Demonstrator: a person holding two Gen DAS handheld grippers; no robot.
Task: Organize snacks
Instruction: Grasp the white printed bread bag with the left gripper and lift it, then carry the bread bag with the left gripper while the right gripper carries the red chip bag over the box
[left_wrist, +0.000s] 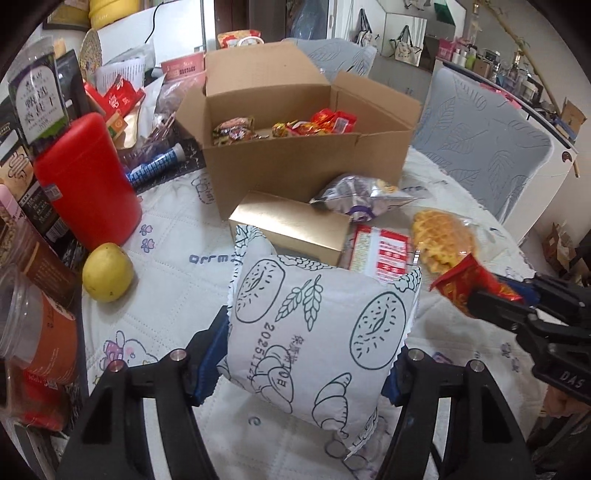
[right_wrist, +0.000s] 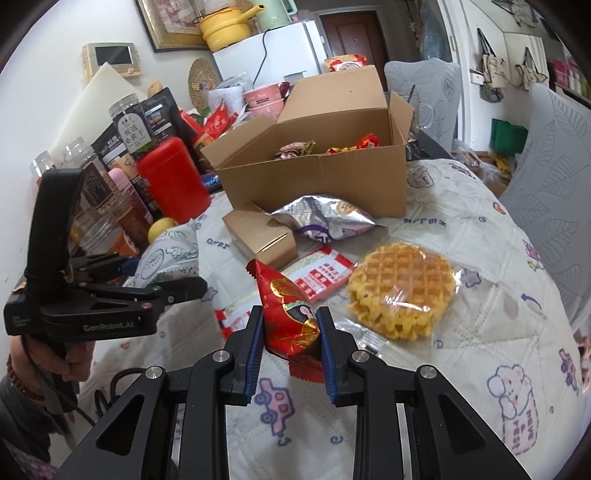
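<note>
My left gripper (left_wrist: 306, 354) is shut on a white bread packet with drawn pastries (left_wrist: 317, 332) and holds it above the table. My right gripper (right_wrist: 290, 332) is shut on a red snack packet (right_wrist: 288, 306); it also shows in the left wrist view (left_wrist: 469, 284). An open cardboard box (left_wrist: 295, 162) holding several wrapped snacks stands at the back of the table and also shows in the right wrist view (right_wrist: 317, 177). In front of it lie a gold carton (left_wrist: 291, 229), a silver bag (right_wrist: 321, 218), a red-white packet (right_wrist: 321, 275) and a wrapped waffle (right_wrist: 402, 291).
A red canister (left_wrist: 85, 181), a lemon (left_wrist: 107, 271), jars and packets crowd the left side of the table. Grey chairs (left_wrist: 484, 147) stand behind the table on the right. The quilted tablecloth (right_wrist: 480, 350) covers the table.
</note>
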